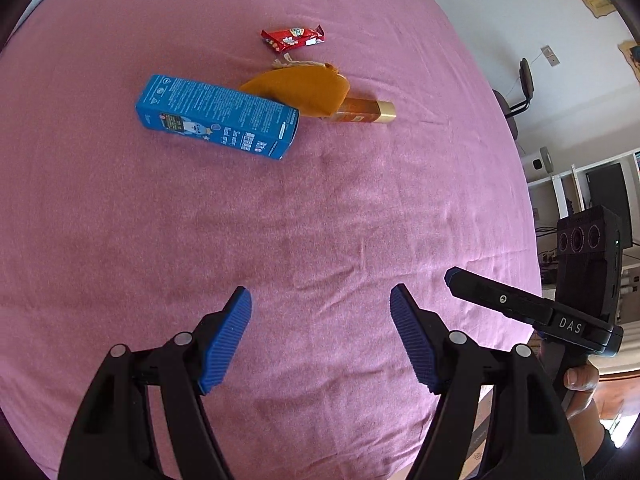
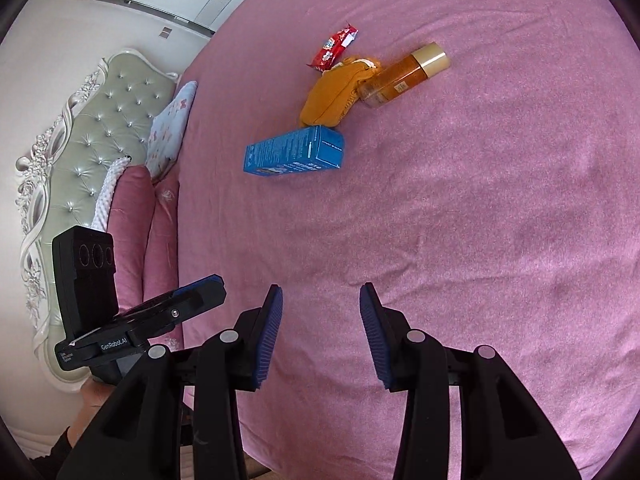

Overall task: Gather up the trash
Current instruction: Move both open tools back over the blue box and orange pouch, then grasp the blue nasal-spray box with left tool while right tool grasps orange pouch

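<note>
Hovering agape: both tools (image 1: pixel 320 300) (image 2: pixel 321 298); trash beyond.

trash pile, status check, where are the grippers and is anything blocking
Left gripper and right gripper open, empty, short of pile. Blue box, red wrapper, amber bottle untouched. Orange pouch overlaps bottle.

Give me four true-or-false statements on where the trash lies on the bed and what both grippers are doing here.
1. The blue box lies flat on the pink bedsheet. True.
2. The left gripper holds the red wrapper. False: it is open and empty; the wrapper lies beyond the orange pouch.
3. The bottle lies on its side, touching the pouch. True.
4. The right gripper is shut. False: its jaws stand apart, holding nothing.
</note>
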